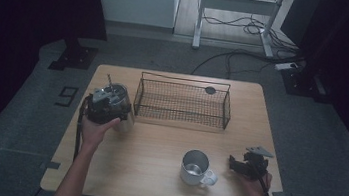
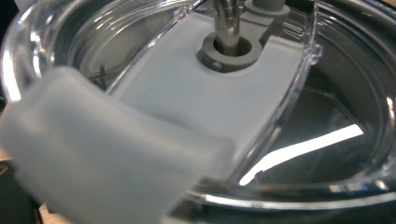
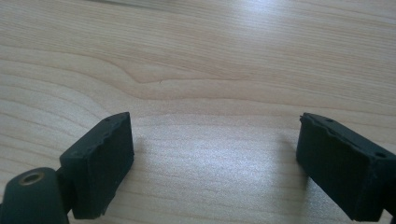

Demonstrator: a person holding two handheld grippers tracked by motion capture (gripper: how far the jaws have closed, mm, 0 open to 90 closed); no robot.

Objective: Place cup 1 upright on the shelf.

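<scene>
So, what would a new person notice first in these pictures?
Probably the left gripper at the table's left side, at a steel tumbler with a clear lid and straw. Next, the black wire basket at the back, and the metal mug in front, beside the open right gripper.

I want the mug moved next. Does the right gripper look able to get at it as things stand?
Probably yes. The right gripper is open and holds nothing, and only bare table lies between it and the steel mug, whose handle points toward that gripper.
</scene>
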